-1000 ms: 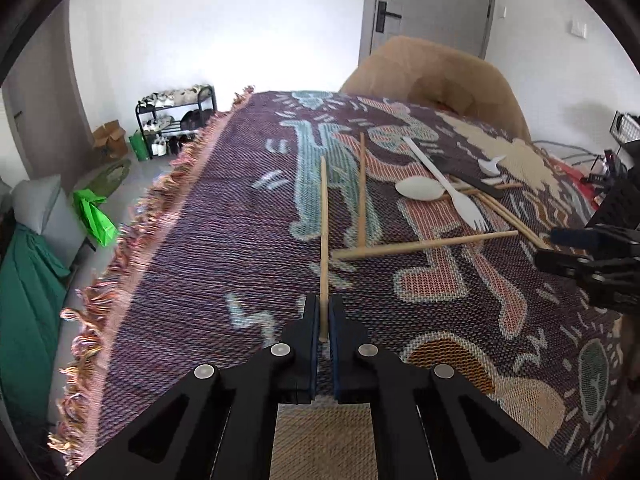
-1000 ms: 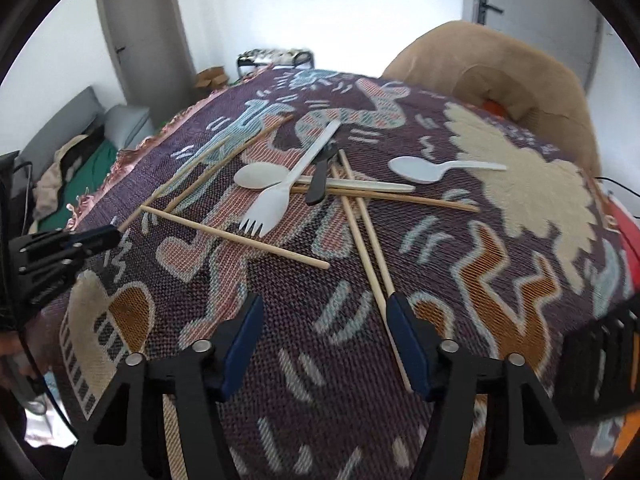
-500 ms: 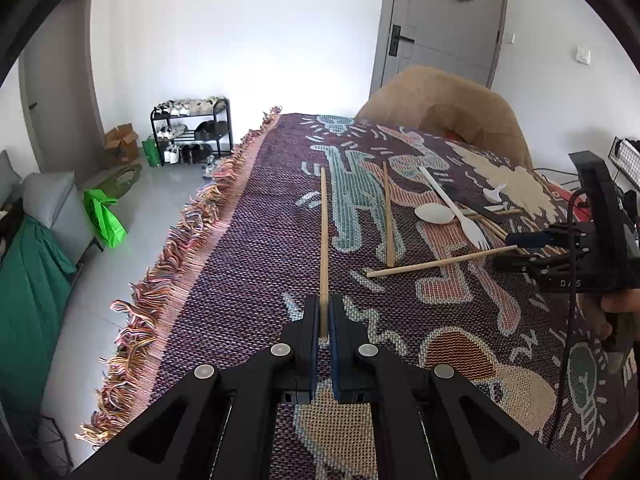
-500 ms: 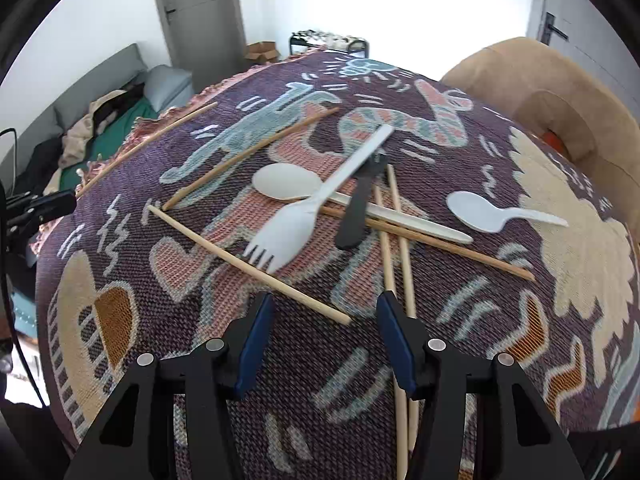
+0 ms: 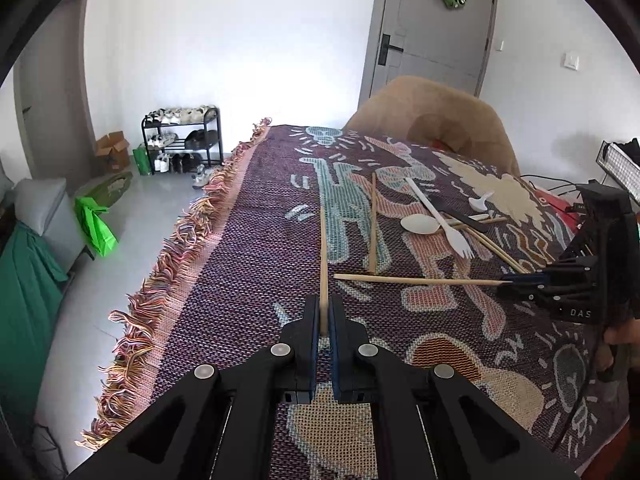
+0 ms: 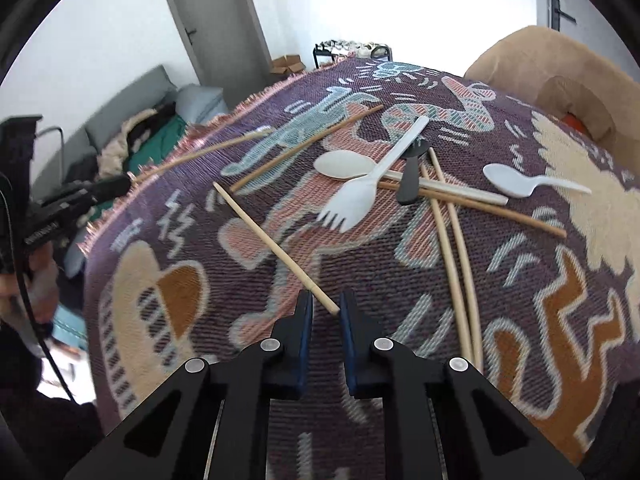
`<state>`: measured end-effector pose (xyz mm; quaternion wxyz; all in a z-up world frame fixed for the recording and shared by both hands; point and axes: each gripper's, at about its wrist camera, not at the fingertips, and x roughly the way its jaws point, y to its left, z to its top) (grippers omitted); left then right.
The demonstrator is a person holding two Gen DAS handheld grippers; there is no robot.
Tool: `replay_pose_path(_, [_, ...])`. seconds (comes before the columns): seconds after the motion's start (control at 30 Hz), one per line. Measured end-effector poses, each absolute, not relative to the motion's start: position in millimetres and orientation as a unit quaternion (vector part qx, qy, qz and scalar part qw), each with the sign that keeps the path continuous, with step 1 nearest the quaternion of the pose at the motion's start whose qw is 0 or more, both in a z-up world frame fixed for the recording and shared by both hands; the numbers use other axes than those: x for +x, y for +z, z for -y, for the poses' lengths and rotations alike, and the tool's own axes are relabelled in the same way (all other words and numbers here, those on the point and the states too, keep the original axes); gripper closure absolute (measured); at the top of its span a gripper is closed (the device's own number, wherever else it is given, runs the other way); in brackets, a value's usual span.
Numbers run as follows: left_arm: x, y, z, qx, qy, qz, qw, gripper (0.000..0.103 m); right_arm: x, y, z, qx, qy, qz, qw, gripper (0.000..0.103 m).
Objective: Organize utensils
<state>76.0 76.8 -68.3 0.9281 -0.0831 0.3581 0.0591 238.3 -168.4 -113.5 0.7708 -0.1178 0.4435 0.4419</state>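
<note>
My left gripper [image 5: 324, 312] is shut on a wooden chopstick [image 5: 322, 264] that points forward above the patterned cloth. It also shows in the right wrist view [image 6: 200, 154], held at the left by the left gripper [image 6: 120, 184]. My right gripper [image 6: 323, 308] is partly open, its jaws on either side of the near end of a second chopstick [image 6: 272, 246] lying on the cloth. That chopstick lies crosswise in the left wrist view [image 5: 420, 280], reaching the right gripper [image 5: 516, 280]. A white fork [image 6: 372, 184], a beige spoon [image 6: 344, 165], a white spoon [image 6: 516, 184], a black utensil [image 6: 412, 176] and more chopsticks [image 6: 460, 240] lie beyond.
The patterned cloth [image 5: 248, 248] covers the table, with a fringe along its left edge [image 5: 168, 272]. A tan chair [image 5: 432, 112] stands at the far end. A shoe rack [image 5: 182, 140] and a green bag [image 5: 94, 228] are on the floor to the left.
The left gripper has lifted its chopstick and drawn back toward the cloth's left side. The right gripper has moved forward to the loose chopstick's end and its jaws have narrowed around it.
</note>
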Motion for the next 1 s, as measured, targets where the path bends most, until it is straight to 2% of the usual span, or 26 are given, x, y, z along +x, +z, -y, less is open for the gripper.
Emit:
replay_pose_path(0.37, [70, -64, -74, -0.082, 0.056, -0.352, 0.931, 0.099, 231, -116, 175, -0.069, 0.466, -0.44, 0.764, 0.091])
replay_pose_path(0.6, [68, -44, -64, -0.068, 0.039, -0.336, 0.939, 0.099, 209, -75, 197, -0.037, 0.469, -0.397, 0.788, 0.096])
replay_pose_path(1.0, [77, 4, -22, -0.034, -0.008, -0.293, 0.955, 0.099, 172, 8, 257, -0.013, 0.392, -0.343, 0.854, 0.097])
